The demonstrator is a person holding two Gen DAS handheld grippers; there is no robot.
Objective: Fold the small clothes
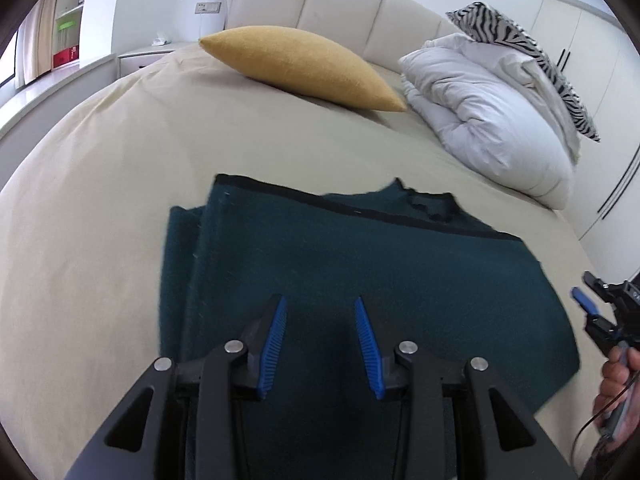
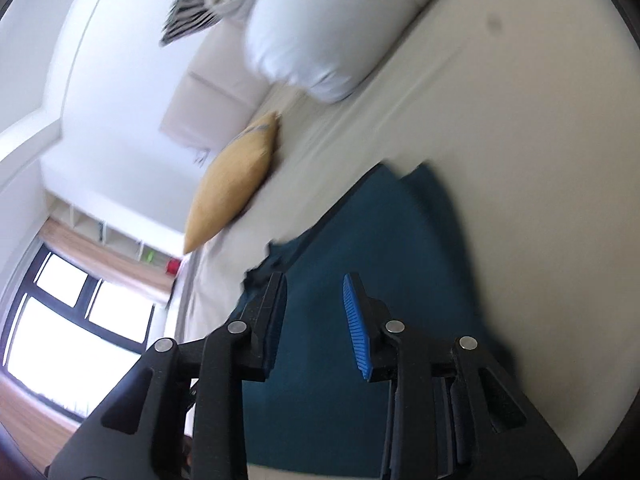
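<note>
A dark teal garment [image 1: 360, 272] with a black hem lies folded on the beige bed sheet [image 1: 100, 208]. My left gripper [image 1: 320, 304] hovers over its near part, open and empty, blue pads apart. My right gripper shows in the left wrist view [image 1: 586, 300] at the garment's right edge, held by a hand, open. In the right wrist view, which is tilted and blurred, the right gripper [image 2: 316, 282] is open and empty above the teal garment [image 2: 380, 248].
A yellow cushion [image 1: 304, 68] lies at the head of the bed, a white duvet [image 1: 492, 112] and a zebra-print pillow [image 1: 520, 52] to its right. A cream headboard [image 1: 340, 4] is behind. Wardrobe doors [image 1: 600, 80] stand at right. A window [image 2: 72, 320] is at the left.
</note>
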